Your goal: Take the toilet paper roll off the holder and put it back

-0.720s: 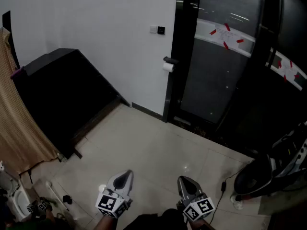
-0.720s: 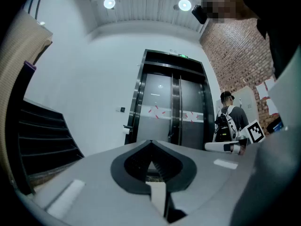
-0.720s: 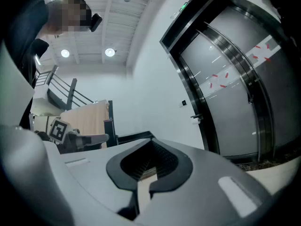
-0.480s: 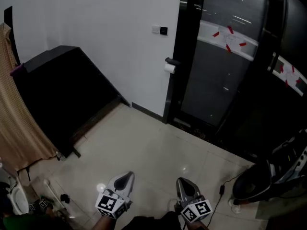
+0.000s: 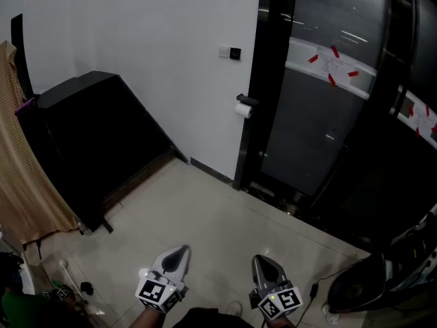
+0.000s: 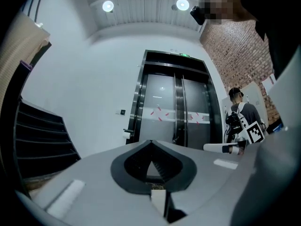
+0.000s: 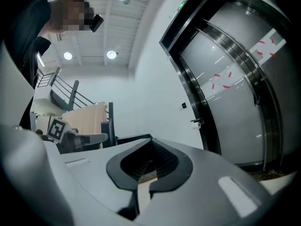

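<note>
A small white toilet paper roll (image 5: 242,111) hangs on a dark holder (image 5: 248,101) on the white wall, beside the black door frame and far ahead of me. Both grippers are low in the head view, over the tiled floor, well short of the roll. My left gripper (image 5: 179,253) is shut and holds nothing. My right gripper (image 5: 263,261) is shut and empty too. In the left gripper view the roll (image 6: 126,135) shows small, beyond the meeting jaw tips (image 6: 150,142). The right gripper view has the roll (image 7: 196,125) off to the right of its tips (image 7: 151,139).
A black stair-like structure (image 5: 95,135) stands at the left wall with beige cloth (image 5: 20,176) beside it. Dark lift doors (image 5: 321,115) with red tape fill the right. A scooter (image 5: 382,279) is parked at the lower right. A person (image 6: 242,119) stands off to the right.
The head view has shifted, so the roll and the wall switch sit a little lower and further right in the frame. Both grippers stay shut at the bottom of the view.
</note>
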Available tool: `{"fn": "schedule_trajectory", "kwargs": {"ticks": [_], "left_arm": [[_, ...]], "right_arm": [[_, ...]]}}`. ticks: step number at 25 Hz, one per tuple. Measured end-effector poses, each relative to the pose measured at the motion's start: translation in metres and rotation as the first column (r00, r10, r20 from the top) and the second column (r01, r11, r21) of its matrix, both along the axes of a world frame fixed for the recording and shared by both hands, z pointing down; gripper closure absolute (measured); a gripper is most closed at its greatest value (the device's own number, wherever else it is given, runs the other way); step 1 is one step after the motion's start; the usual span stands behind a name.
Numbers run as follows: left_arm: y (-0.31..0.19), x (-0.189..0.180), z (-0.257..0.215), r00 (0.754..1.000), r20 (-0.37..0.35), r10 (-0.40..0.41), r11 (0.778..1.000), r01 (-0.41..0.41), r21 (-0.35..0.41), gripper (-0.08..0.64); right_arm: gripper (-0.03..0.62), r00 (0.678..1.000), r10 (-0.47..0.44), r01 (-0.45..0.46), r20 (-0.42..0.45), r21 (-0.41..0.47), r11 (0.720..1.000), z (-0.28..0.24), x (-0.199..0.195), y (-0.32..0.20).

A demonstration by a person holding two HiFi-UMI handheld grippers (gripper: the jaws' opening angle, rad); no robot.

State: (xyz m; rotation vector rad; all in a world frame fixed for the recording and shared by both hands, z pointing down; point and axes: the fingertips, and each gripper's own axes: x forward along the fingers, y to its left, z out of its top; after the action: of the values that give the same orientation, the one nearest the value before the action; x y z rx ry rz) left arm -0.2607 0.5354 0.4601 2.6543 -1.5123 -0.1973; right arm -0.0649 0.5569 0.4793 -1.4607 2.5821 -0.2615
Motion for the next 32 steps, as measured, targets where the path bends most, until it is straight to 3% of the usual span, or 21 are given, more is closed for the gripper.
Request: {"fn": "schedule_trajectory", "kwargs": {"ticks": [5,15,20,27,32], "left_arm": [[-0.034,0.043,-0.01,1.0,-0.024,0.005,1.0,-0.005,-0.006,0.558],[-0.082,0.125,0.003,1.0,-0.001,-0.026,0.999,0.026,-0.027,0.558],[-0.093,0.154,0.004,1.0,0.002,0.011,0.999,-0.011,-0.048,0.558],[-0.128,0.147,0.014,1.0,0.024,0.015,0.998,-0.014,-0.062,0.558],[-0.179,0.119,0.017,1.0,-0.001,0.013,0.998,-0.013,-0.056,0.558]], "right_arm": [[0.578,1.0,0.011,-0.011,0.009,0.023,1.0,-0.008,0.041,-0.034],[0.578,1.0,-0.004,0.004,0.019,-0.03,1.0,0.005,0.126,-0.075],[0.578,0.998,0.019,-0.016,0.055,-0.058,0.998,0.015,0.153,-0.093],[0.578,0.997,0.014,-0.009,0.07,-0.078,0.997,0.029,0.142,-0.129],[0.578,0.995,0.074,-0.071,0.059,-0.055,0.996,0.023,0.134,-0.171]]}}
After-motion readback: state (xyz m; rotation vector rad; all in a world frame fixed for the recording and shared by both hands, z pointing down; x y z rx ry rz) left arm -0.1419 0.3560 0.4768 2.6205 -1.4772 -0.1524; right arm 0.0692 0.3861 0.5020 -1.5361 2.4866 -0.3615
